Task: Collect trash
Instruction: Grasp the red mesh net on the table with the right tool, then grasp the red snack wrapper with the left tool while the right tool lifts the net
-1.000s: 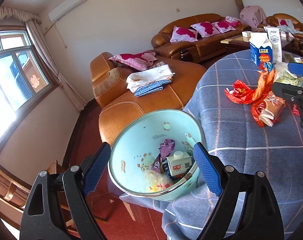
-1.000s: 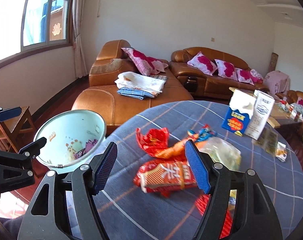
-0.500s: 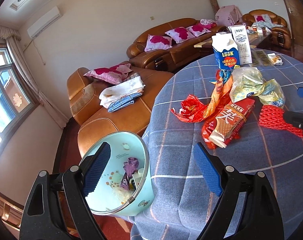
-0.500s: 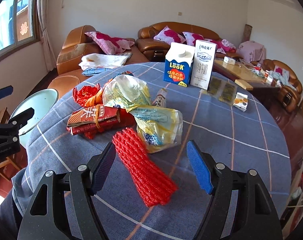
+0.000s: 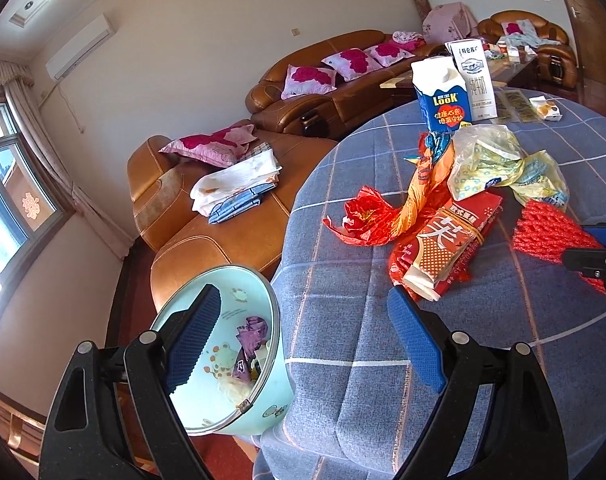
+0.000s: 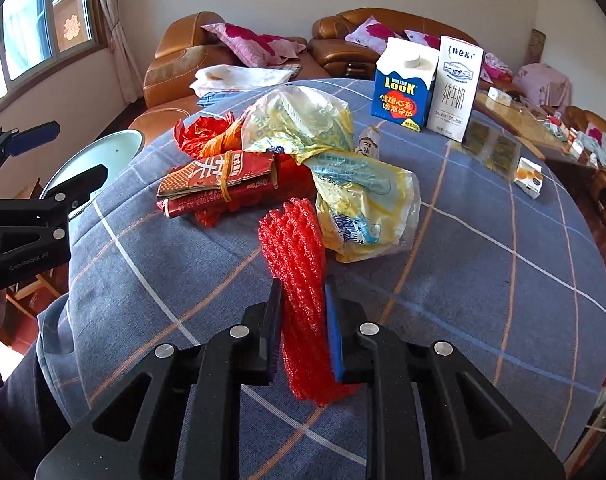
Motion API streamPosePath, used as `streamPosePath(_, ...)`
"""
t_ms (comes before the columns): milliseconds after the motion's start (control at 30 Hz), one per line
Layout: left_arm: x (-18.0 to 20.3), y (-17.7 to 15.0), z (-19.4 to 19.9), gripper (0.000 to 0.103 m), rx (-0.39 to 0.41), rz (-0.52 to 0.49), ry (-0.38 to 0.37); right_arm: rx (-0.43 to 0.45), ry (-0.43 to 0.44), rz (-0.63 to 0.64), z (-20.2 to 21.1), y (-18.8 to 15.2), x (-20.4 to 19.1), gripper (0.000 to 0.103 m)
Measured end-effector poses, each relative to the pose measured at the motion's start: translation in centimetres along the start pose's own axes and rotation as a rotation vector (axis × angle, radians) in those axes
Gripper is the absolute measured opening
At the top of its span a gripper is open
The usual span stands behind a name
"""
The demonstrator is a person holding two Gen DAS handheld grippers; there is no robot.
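A red foam net (image 6: 295, 248) lies on the blue checked tablecloth (image 6: 483, 280). My right gripper (image 6: 303, 284) is closing, and its pads pinch the net's near end. Past the net lie a yellow plastic bag (image 6: 303, 124), a banded red wrapper pack (image 6: 219, 180) and a crumpled red wrapper (image 5: 363, 216). My left gripper (image 5: 301, 300) hangs open with nothing in it over the table's edge. A mint bin (image 5: 207, 420) below that edge holds scraps.
A blue Look carton (image 6: 403, 88) and a white milk carton (image 6: 457, 88) stand at the table's far side, with small packets (image 6: 529, 174) to their right. Brown leather sofas (image 5: 223, 232) with pink cushions lie behind the bin.
My right gripper came down over the red foam net and closed onto it. My left gripper swung from above the bin toward the table and stayed open.
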State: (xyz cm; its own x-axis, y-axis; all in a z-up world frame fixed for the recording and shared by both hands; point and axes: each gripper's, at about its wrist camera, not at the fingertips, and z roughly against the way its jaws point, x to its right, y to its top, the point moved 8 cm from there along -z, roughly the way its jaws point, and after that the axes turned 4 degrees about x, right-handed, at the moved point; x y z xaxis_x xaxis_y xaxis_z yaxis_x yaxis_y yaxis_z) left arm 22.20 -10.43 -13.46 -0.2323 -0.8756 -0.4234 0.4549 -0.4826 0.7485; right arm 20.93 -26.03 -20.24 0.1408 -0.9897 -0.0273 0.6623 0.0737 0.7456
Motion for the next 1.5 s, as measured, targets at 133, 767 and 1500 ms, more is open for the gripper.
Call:
streamPosePath(133,0.1,0.7,0.2,0.084,0.018,0.001,-0.009,0.119,-0.014,-0.039,3.0,1.6,0.2,0.019)
streamPosePath(767,8.0,2.7,-5.2,0.086,-0.041,-0.055,-0.263,0.155,-0.236,-0.072,2.8,1.1,5.8,0.019)
streamPosePath(1500,7.0,1.8,-2.4,0.010,-0.012,-0.045,-0.332,0.147,-0.211,-0.135,2.4,0.7,5.8,0.020)
